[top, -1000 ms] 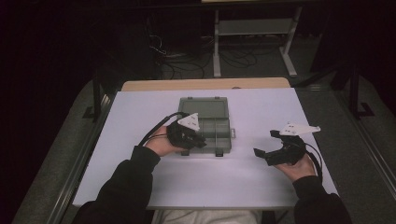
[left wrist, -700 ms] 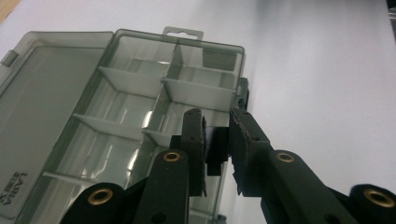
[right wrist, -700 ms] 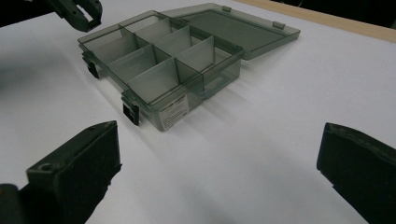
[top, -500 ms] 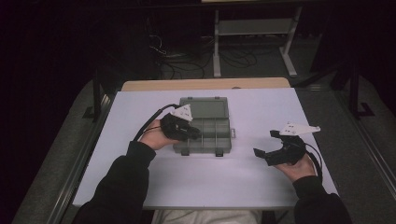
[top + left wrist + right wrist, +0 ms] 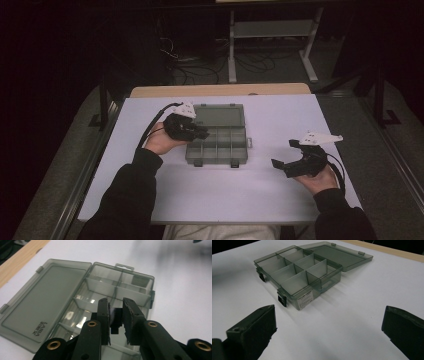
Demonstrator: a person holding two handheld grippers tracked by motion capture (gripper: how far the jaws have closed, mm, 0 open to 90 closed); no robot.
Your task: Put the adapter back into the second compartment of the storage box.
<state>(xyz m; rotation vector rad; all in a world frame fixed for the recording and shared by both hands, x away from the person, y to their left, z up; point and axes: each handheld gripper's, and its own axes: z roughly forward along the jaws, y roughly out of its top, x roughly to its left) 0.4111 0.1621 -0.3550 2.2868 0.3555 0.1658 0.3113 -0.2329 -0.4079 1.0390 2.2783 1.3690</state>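
Compartment box [image 5: 217, 141] on white worktop [image 5: 260, 195], middle, toward far edge; lid [image 5: 220, 115] flung open flat behind it, dividers visible inside. Left tongs [image 5: 200, 134] over box's left compartments, jaws drawn together, clamped on small black piece [image 5: 115, 321] seen between pads in left gripper view. Right tongs [image 5: 285, 155] well apart from box, off to its right near worktop's right edge, jaws spread wide, nothing between them; box ahead in right gripper view [image 5: 297, 277].
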